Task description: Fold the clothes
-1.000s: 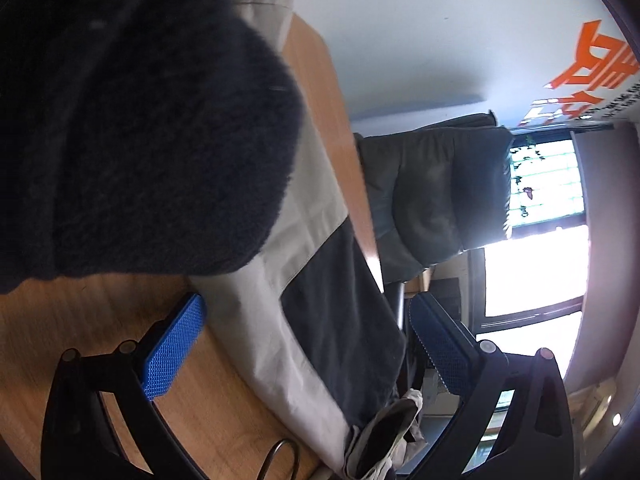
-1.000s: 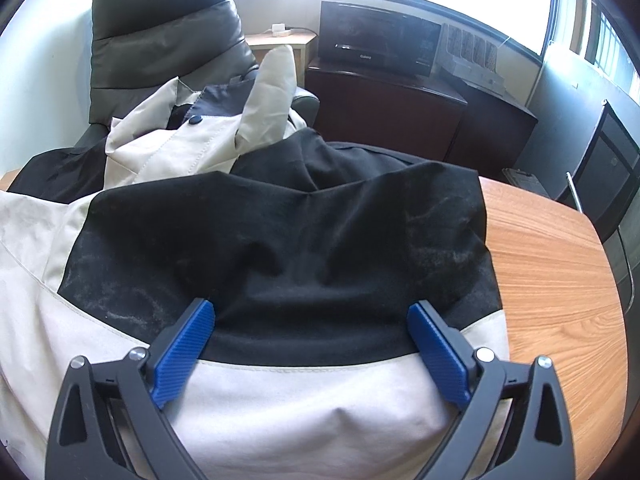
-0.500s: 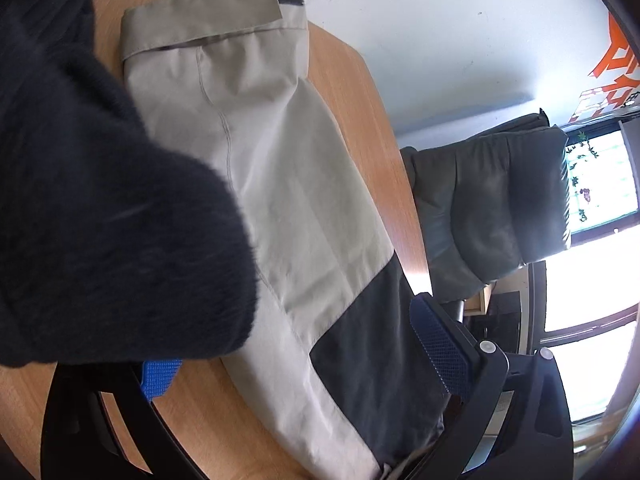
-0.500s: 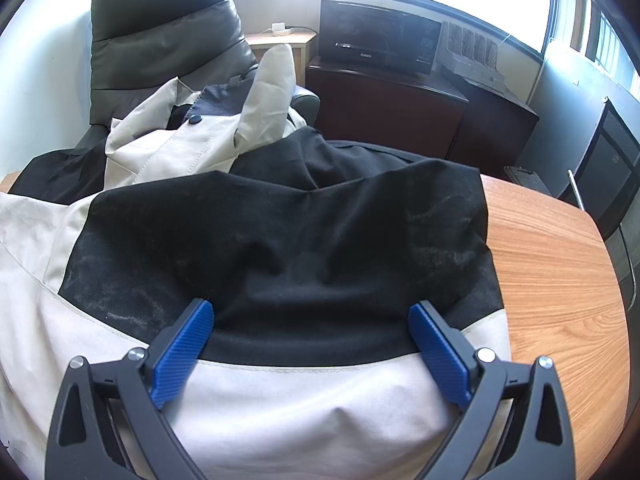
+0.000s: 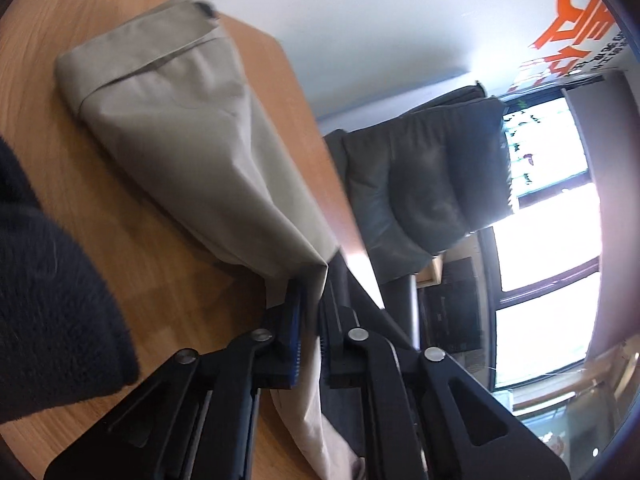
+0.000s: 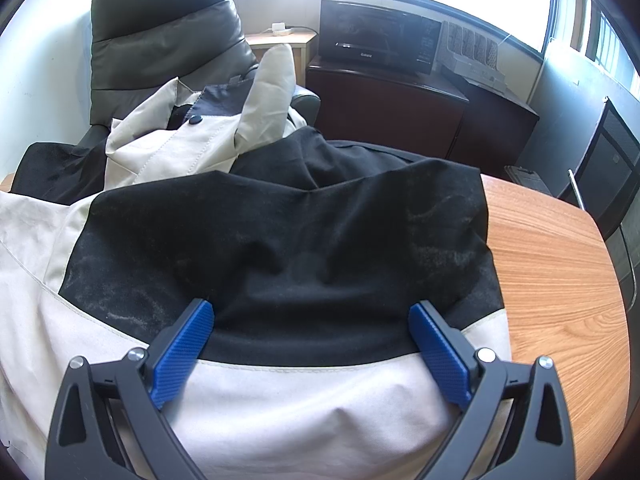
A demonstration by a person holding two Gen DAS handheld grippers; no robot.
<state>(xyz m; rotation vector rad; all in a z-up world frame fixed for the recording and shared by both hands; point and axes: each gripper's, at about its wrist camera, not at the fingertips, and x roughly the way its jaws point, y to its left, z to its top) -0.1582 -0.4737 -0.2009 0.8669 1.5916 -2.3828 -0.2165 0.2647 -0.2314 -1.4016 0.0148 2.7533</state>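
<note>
Across the wooden table [image 6: 560, 264] your beige-and-black jacket [image 6: 280, 240] lies spread, its hood end reaching toward the dark armchair [image 6: 160, 36]; only your right view shows the black microwave [image 6: 376, 36] with a small front label too faint to read, and only your left view shows the orange wall lettering [image 5: 576, 20], cut off at the edge. Your right gripper [image 6: 310, 344] rests on the jacket's body with jaws spread wide. Your left gripper [image 5: 310, 320] has just been closing and now pinches the beige sleeve [image 5: 192, 128], beside your own dark fuzzy cuff [image 5: 44, 300].
</note>
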